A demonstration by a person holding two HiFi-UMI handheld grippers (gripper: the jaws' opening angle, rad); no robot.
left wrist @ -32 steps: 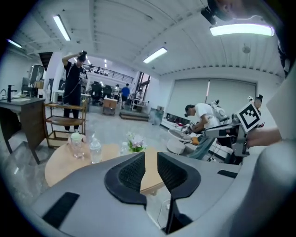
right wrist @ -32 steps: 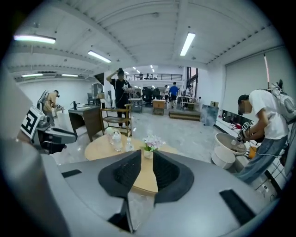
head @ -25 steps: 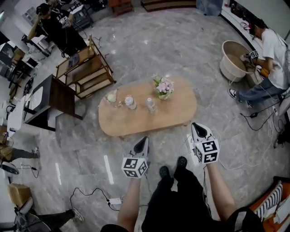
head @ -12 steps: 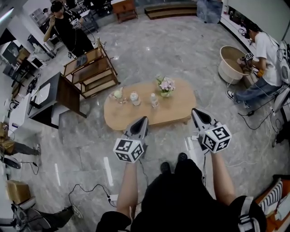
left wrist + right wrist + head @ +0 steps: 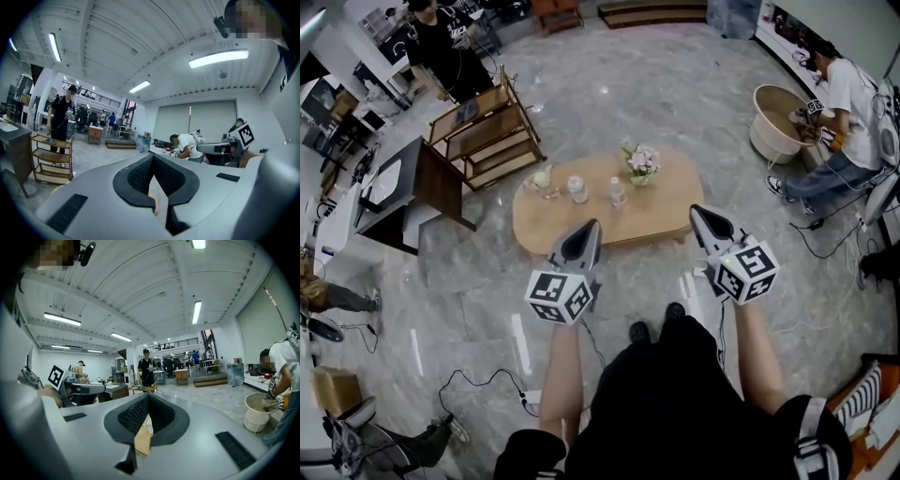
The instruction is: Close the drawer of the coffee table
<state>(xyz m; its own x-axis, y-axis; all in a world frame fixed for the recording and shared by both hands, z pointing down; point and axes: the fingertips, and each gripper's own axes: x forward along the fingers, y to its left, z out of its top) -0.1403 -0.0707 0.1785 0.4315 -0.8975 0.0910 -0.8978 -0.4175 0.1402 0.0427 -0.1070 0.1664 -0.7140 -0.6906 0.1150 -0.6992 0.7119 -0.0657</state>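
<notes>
Coffee table (image 5: 661,202) | ahead of both tips | left hand-held gripper (image 5: 589,228) closed, empty | right hand-held gripper (image 5: 697,214) closed, empty

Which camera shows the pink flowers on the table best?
The head view. It looks down on the whole coffee table, with the pink flowers clear near its far edge. The two gripper views look level across the room and show at most a tan sliver of tabletop between their jaws, no flowers.
</notes>
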